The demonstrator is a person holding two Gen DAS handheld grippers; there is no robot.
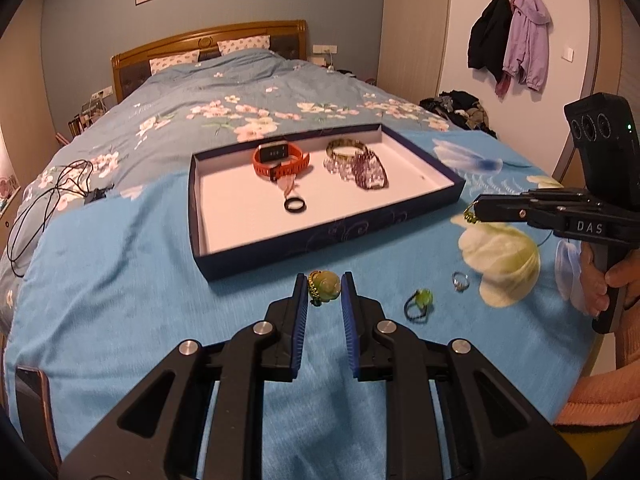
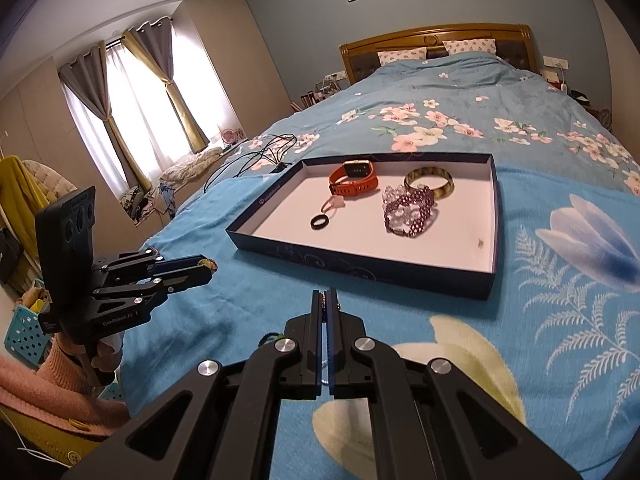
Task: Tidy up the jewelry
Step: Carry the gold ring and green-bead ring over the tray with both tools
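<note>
Already, left wrist view: left claw [image 1: 324, 286] clamps a green-and-gold stone ring [image 1: 325, 287] above the bed; navy shallow tray [image 1: 256, 258] holds several pieces; two rings lie outside; right wrist view: right claw [image 2: 326, 300] clenched, contents unclear.

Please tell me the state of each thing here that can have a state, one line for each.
Left gripper: shut on a green stone piece with gold chain.
Right gripper: shut, with a gold scrap at its tip in the left wrist view.
Dark blue shallow box: open, no lid.
Orange watch: in the box, strap looped.
Curtains: tied back.
</note>
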